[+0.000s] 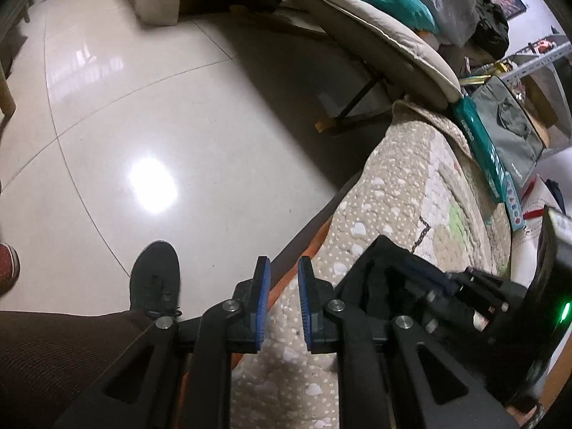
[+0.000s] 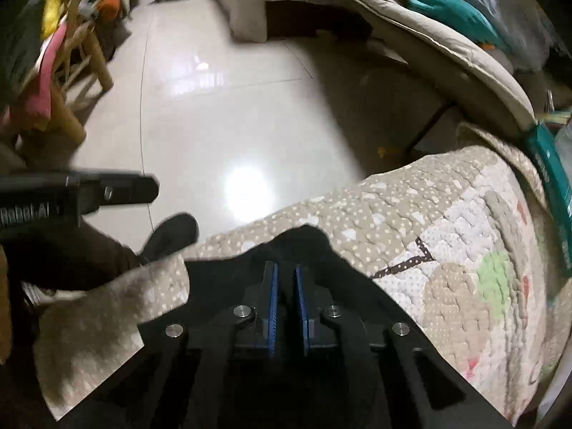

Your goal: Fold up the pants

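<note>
The black pants (image 2: 304, 250) lie on a beige quilted bed cover (image 2: 447, 214), bunched under my right gripper (image 2: 285, 271). Its blue pads stand a narrow gap apart over the dark cloth; I cannot tell if cloth is pinched between them. In the left wrist view the pants (image 1: 371, 279) show as a dark heap to the right, with the right gripper (image 1: 464, 286) on them. My left gripper (image 1: 282, 264) is open and empty, held over the bed's edge above the quilt (image 1: 393, 186). It also shows at the left of the right wrist view (image 2: 107, 189).
A glossy tiled floor (image 1: 161, 107) lies beyond the bed edge. The person's black shoe (image 1: 153, 279) and brown trouser leg are at lower left. A padded folding chair (image 1: 375, 28) and piled bags stand at the far right. Wooden chairs (image 2: 71, 71) stand at left.
</note>
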